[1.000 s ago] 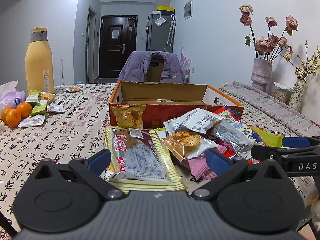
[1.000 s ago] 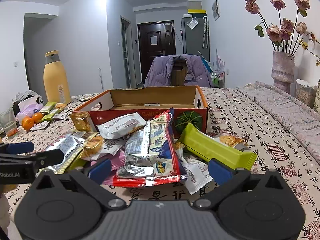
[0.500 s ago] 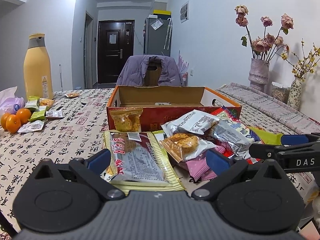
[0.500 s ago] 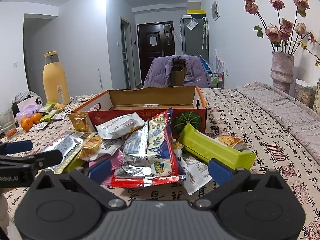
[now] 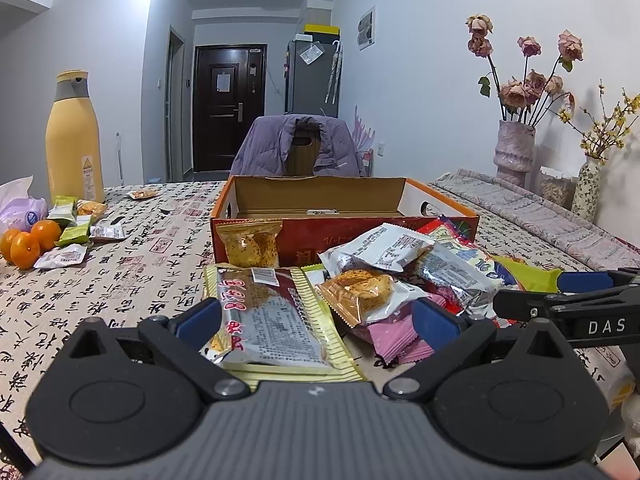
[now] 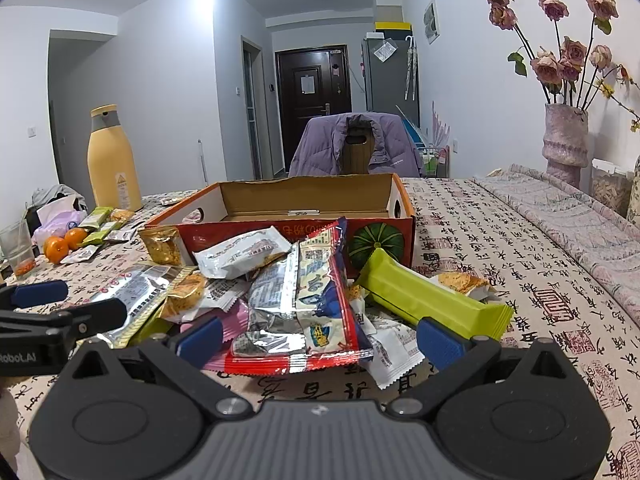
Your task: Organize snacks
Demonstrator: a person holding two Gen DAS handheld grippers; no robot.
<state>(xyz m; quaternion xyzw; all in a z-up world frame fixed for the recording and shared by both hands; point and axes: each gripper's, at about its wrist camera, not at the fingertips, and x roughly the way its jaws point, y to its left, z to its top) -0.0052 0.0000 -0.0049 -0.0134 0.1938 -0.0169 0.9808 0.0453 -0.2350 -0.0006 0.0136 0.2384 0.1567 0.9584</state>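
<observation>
A pile of snack packets lies on the table in front of an open cardboard box (image 5: 320, 200) (image 6: 304, 196). My left gripper (image 5: 316, 320) is open, low over a silver and gold packet (image 5: 268, 316), next to a round cake packet (image 5: 360, 292). My right gripper (image 6: 318, 338) is open, low over a red-edged silver packet (image 6: 312, 304), beside a long green bar (image 6: 428, 300). Each gripper shows at the edge of the other's view, the right one (image 5: 560, 300) and the left one (image 6: 52, 308).
A yellow bottle (image 5: 74, 140), oranges (image 5: 28, 240) and small packets (image 5: 76, 220) sit at the far left. Vases with dried flowers (image 5: 516, 152) stand at the right. A chair with a purple jacket (image 5: 298, 148) is behind the box. A glass (image 6: 16, 248) stands at the left.
Both grippers have shifted only slightly; the left view has tilted a little. The snacks have not moved and both grippers stay open.
</observation>
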